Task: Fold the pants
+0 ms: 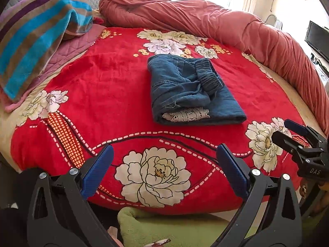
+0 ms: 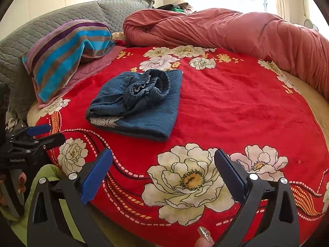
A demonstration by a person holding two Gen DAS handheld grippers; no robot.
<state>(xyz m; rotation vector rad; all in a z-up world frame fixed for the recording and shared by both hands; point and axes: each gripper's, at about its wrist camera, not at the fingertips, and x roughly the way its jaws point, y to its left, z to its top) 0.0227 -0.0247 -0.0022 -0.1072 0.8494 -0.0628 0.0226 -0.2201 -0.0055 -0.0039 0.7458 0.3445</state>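
Observation:
Blue denim pants (image 1: 191, 90) lie folded into a compact rectangle in the middle of the red floral blanket (image 1: 115, 94), with the elastic waistband on top and white lace at the near edge. They also show in the right wrist view (image 2: 139, 103). My left gripper (image 1: 164, 162) is open and empty, held back near the bed's front edge. My right gripper (image 2: 163, 164) is open and empty, also near the front edge. Each gripper shows at the side of the other's view: the right (image 1: 292, 131), the left (image 2: 46, 134).
A striped blue and brown towel (image 1: 39, 37) lies over a pillow at the left. A rolled salmon-red quilt (image 1: 205, 18) runs along the back and right of the bed. A grey quilted headboard (image 2: 61, 18) stands behind. Green fabric (image 1: 174, 226) is below the bed edge.

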